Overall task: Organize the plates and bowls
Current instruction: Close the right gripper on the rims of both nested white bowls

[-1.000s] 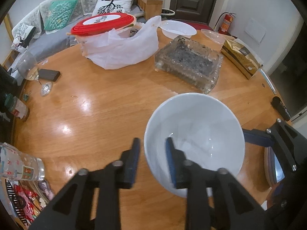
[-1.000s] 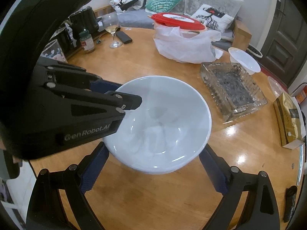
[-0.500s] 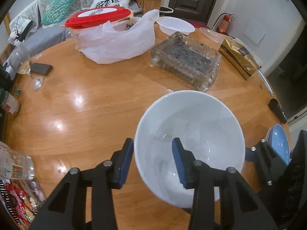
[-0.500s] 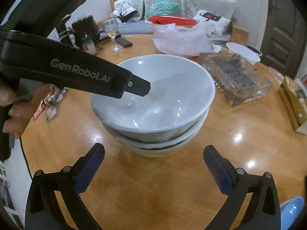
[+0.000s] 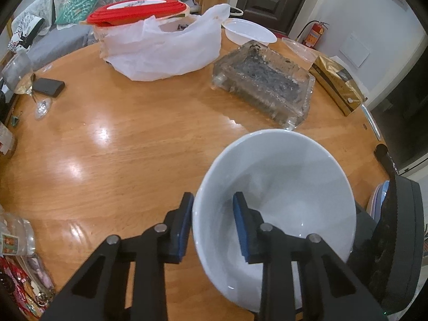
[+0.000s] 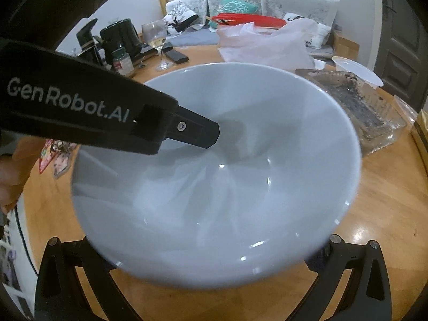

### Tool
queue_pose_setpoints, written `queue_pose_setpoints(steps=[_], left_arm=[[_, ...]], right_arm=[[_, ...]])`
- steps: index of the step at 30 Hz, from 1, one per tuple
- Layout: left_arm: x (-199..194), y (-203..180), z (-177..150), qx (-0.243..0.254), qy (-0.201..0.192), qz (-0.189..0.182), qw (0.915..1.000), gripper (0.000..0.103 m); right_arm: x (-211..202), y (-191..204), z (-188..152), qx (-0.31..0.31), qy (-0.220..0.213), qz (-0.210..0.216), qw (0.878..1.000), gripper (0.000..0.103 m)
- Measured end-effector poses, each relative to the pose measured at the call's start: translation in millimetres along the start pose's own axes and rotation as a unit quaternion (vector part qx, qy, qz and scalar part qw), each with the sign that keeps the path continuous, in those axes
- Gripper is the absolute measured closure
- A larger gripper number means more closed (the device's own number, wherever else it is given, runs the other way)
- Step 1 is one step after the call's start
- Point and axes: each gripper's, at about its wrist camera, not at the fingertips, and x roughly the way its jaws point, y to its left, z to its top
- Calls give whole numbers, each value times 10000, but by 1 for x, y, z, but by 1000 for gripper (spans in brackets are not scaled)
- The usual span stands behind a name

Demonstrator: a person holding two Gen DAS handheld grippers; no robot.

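A white bowl [image 5: 278,184] fills the lower right of the left wrist view. My left gripper [image 5: 212,226] is shut on its near rim, one finger outside and one inside. In the right wrist view the same bowl [image 6: 240,187] fills the frame, with the left gripper's finger [image 6: 187,131] reaching over its left rim. My right gripper [image 6: 208,254] is open wide, its fingers on either side below the bowl, pads hidden behind it. A blue plate [image 5: 379,195] peeks out at the right edge, behind the right gripper's body.
On the round wooden table [image 5: 128,144] stand a glass dish with dark contents [image 5: 264,80], a white plastic bag with a red-lidded container [image 5: 160,45], a clear plastic bowl [image 5: 250,32], a gold box [image 5: 337,85], a wine glass [image 5: 21,75] and a phone [image 5: 49,85].
The bowl held by the left gripper has come closer to the right wrist camera and now hides the bowls seen under it before. The right gripper stays open.
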Motion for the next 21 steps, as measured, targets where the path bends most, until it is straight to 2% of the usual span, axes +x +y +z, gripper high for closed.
queue_pose_setpoints(steps=[8, 15, 21], left_arm=[[1, 9, 0, -182, -27, -274, 9995, 77], [-1, 11, -1, -249, -67, -316, 9992, 78], [-10, 4, 0, -103, -152, -308, 9994, 78]], right_arm=[[8, -2, 5, 5, 38, 27, 10000, 1], [3, 3, 2, 107, -35, -104, 9999, 1], [-4, 2, -1, 147, -177, -157, 9996, 1]])
